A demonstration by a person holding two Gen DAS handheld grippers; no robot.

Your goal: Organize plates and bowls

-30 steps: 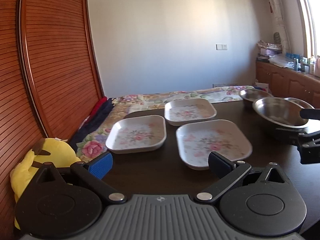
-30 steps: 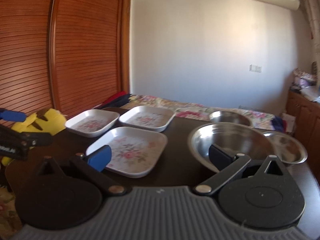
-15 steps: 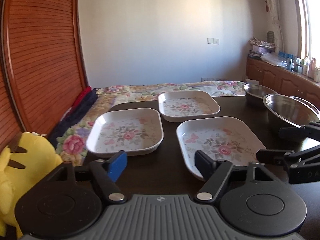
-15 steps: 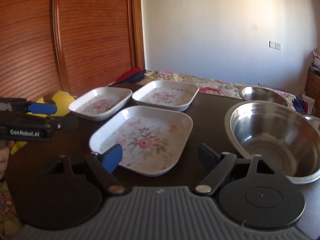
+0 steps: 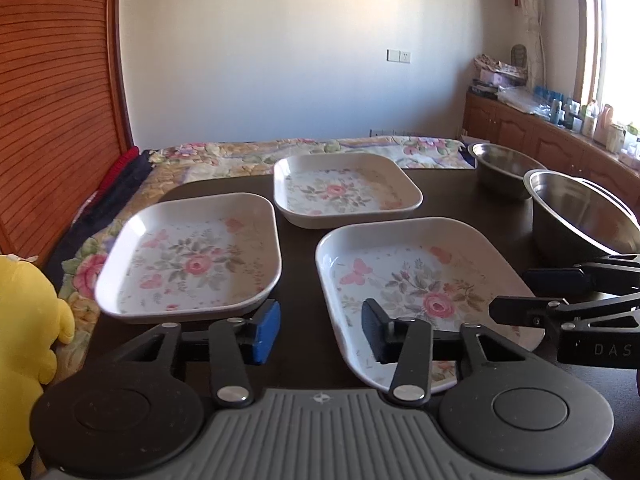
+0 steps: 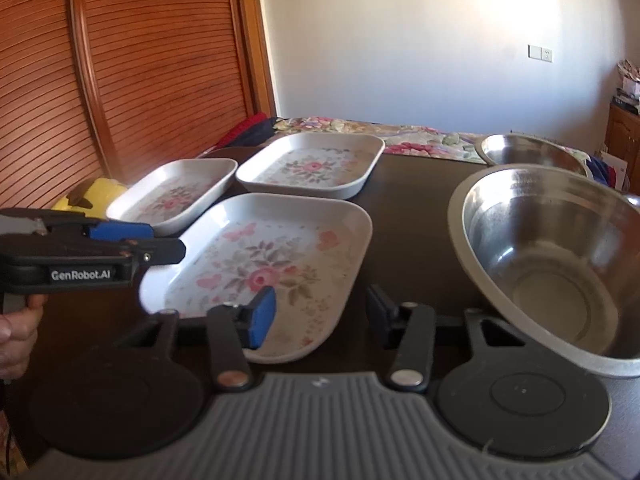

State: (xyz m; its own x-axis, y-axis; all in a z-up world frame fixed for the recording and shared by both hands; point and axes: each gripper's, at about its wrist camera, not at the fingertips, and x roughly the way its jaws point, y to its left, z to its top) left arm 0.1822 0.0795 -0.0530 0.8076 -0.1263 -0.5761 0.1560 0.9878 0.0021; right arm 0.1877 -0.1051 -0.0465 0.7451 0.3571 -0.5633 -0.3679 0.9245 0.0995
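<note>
Both grippers hover low above the dark brown table (image 5: 304,248), each with its jaws moderately apart and holding nothing: the left gripper (image 5: 318,330) sits over the gap between two plates, and the right gripper (image 6: 322,312) sits between a plate and a bowl. At 3 o'clock of the right view stands the large stainless steel bowl (image 6: 560,264), with a smaller steel bowl (image 6: 528,152) behind it at 1 o'clock, near the table's far edge. Three white rectangular plates with pink flower print lie apart from each other on the table. The near floral plate (image 5: 416,280) is at the centre, partly under the fingers of both grippers; the left floral plate (image 5: 192,256) is at 9 o'clock in the left view; the far floral plate (image 5: 344,188) is at 12 o'clock. A yellow plush toy (image 5: 24,340) is at the table's left edge, at 8 o'clock.
</note>
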